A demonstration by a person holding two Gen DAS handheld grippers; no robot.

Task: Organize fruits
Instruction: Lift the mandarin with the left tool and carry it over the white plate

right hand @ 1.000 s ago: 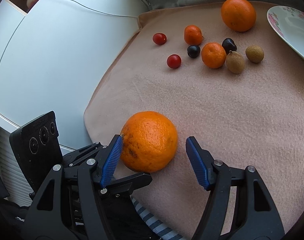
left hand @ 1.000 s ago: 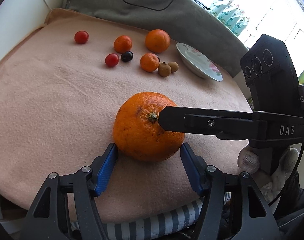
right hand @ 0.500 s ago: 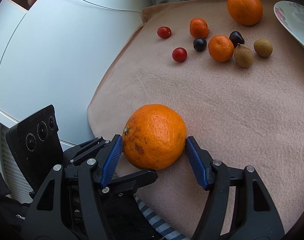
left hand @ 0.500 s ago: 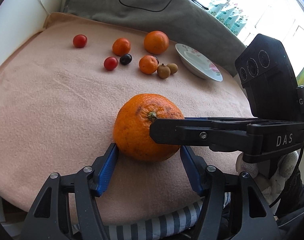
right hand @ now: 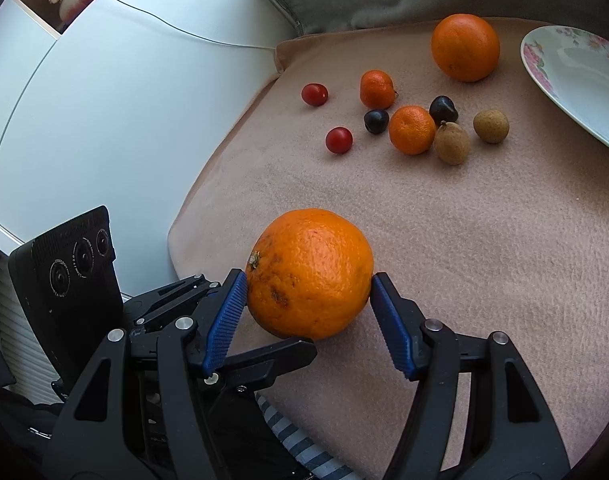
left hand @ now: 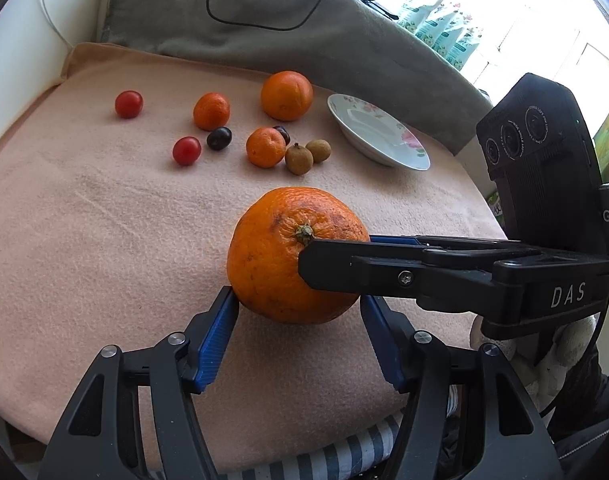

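A large orange (left hand: 292,256) sits on the pink blanket (left hand: 84,220) near its front edge. My right gripper (right hand: 309,294) is shut on the large orange (right hand: 310,274), its blue pads touching both sides. In the left wrist view the right gripper reaches in from the right across the fruit. My left gripper (left hand: 298,316) is open, its blue pads just outside the orange's lower sides. Farther back lie another orange (left hand: 286,95), two mandarins (left hand: 265,147), two red cherry tomatoes (left hand: 187,151), dark fruits (left hand: 219,138) and two brown longans (left hand: 299,159).
A white floral plate (left hand: 378,132) stands at the back right, also at the right edge of the right wrist view (right hand: 576,80). A grey cushion (left hand: 264,28) with a black cable lies behind the blanket. A white wall (right hand: 104,100) borders the left.
My right gripper has closed from open onto the large orange and the fruit has shifted slightly. My left gripper stays open around its base.
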